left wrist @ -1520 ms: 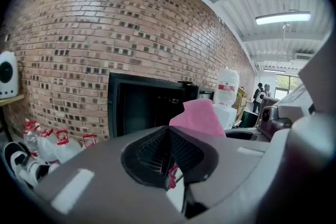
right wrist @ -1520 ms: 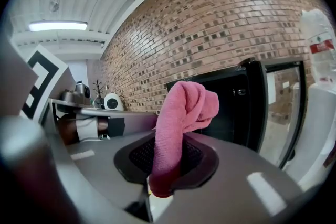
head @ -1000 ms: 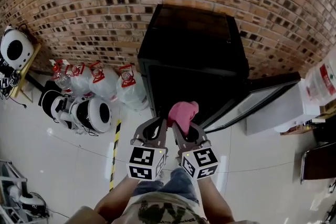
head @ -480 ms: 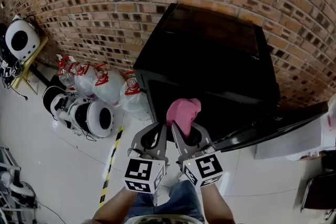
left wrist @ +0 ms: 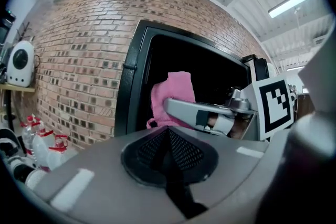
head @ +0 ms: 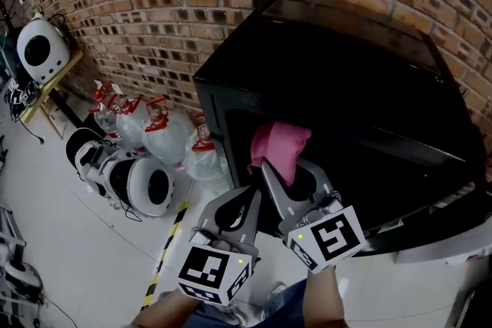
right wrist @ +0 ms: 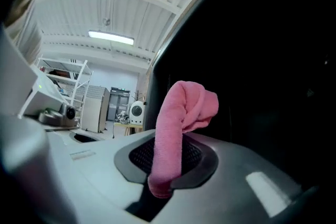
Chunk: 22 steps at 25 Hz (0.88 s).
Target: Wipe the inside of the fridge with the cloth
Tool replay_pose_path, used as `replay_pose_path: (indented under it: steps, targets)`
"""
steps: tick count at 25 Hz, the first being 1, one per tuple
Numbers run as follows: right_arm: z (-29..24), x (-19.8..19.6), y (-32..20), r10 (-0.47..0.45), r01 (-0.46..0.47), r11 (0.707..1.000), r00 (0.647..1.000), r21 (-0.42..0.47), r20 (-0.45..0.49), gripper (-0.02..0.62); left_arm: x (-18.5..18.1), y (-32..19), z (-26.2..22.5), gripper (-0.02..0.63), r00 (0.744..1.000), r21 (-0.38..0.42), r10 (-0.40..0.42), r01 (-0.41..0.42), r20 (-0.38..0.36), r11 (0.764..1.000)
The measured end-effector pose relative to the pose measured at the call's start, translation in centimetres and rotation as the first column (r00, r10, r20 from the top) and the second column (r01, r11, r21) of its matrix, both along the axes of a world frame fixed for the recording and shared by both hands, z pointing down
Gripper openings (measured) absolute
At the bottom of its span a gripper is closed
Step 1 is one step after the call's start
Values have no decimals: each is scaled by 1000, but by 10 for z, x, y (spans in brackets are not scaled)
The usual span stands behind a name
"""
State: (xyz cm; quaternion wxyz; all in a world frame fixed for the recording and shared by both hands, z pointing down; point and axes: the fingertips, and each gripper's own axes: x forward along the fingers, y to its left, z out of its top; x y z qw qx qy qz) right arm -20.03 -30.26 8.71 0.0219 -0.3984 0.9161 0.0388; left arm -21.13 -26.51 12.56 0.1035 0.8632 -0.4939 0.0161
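A black fridge point(head: 354, 57) stands against the brick wall with its front open and its inside dark. My right gripper point(head: 267, 167) is shut on a pink cloth point(head: 279, 149), which hangs bunched at the left part of the opening. In the right gripper view the cloth point(right wrist: 182, 118) rises from between the jaws, against the black inside point(right wrist: 273, 86). My left gripper point(head: 252, 194) is shut on nothing and sits just left of and below the right one. In the left gripper view, the cloth point(left wrist: 173, 97) and a right finger point(left wrist: 197, 109) lie before the door frame point(left wrist: 132, 65).
The fridge door point(head: 430, 223) hangs open at the lower right. Tied white bags point(head: 165, 136) lean at the fridge's left, by the brick wall point(head: 154, 4). Round white devices point(head: 142, 184) sit on the floor, one more point(head: 42, 50) on a stand. Striped tape point(head: 171, 246) marks the floor.
Both grippers have moved forward and up toward the fridge. The pink cloth now sits at the opening, and the fridge looms larger in the head view.
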Motion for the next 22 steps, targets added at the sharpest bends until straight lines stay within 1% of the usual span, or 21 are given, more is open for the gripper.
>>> replay_pose_path:
  steps: [3, 5, 7, 9, 11, 14, 17, 22]
  targets:
    - [8, 2, -17, -13, 12, 999, 1000, 44, 14, 51, 5, -6, 13, 14, 999, 32, 26, -25, -27, 999]
    - [17, 6, -26, 0, 0, 997, 1000, 74, 5, 51, 9, -5, 19, 14, 999, 85, 45, -43, -25, 995]
    - [25, 11, -36, 17, -18, 995, 1000, 100, 12, 51, 13, -3, 23, 14, 998, 151, 60, -56, -22, 987]
    - [33, 16, -48, 34, -36, 992, 999, 120, 21, 51, 17, -3, 33, 14, 996, 197, 81, -76, -21, 977]
    - [42, 20, -62, 57, -58, 988, 998, 146, 9, 52, 25, -6, 49, 14, 993, 209, 112, -104, -23, 972]
    - [54, 23, -85, 92, -86, 979, 995, 183, -26, 51, 38, -19, 72, 14, 989, 199, 143, -130, -50, 971]
    - [59, 30, -106, 123, -115, 974, 992, 196, -31, 52, 44, -34, 82, 14, 988, 211, 145, -131, -52, 969]
    - [58, 45, -137, 190, -177, 960, 981, 215, -41, 52, 48, -42, 81, 14, 989, 251, 136, -116, -62, 961]
